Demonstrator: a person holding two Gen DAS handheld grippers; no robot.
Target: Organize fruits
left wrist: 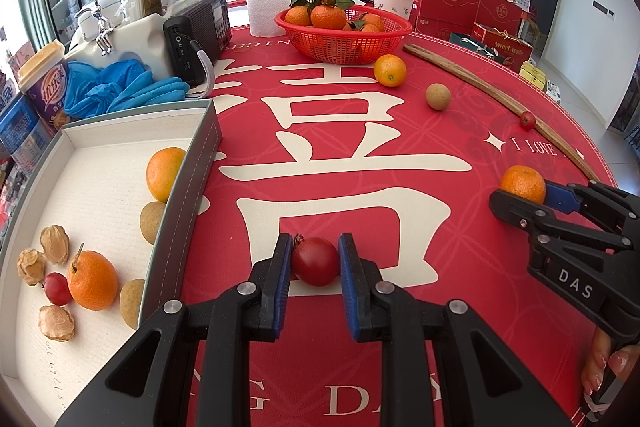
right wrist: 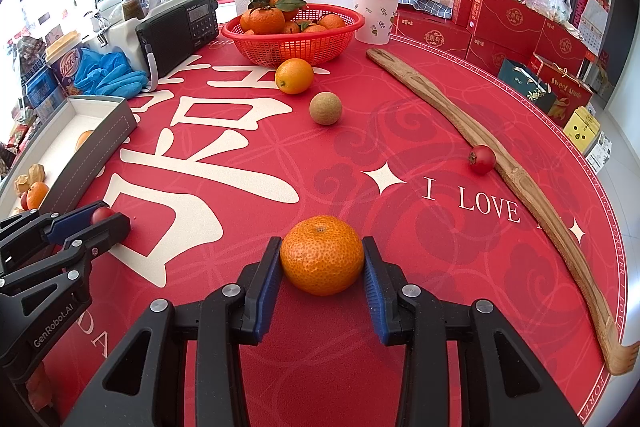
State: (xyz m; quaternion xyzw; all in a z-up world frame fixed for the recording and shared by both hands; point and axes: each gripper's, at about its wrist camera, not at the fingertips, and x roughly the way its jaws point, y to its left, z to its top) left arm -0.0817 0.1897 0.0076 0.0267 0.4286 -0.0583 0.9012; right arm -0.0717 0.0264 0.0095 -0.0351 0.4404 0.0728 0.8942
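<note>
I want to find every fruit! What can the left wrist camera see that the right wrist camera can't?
Only the left wrist view looks down into the whole gray tray, showing two brown round fruits by its wall.

Only the right wrist view shows the wooden back scratcher's clawed end.

Both show the left gripper shut on a cherry tomato, the right gripper shut on a mandarin, and the red basket.

- The tray (left wrist: 192, 163) sits at the desk's (left wrist: 400, 211) left, fruit inside it.
- The basket (left wrist: 344, 35) stands at the back, an orange (left wrist: 389, 70) just before it.
- A longan (left wrist: 438, 96) lies right of that orange.
- A stick (right wrist: 500, 163) runs along the right, a small tomato (right wrist: 482, 159) touching it.
</note>
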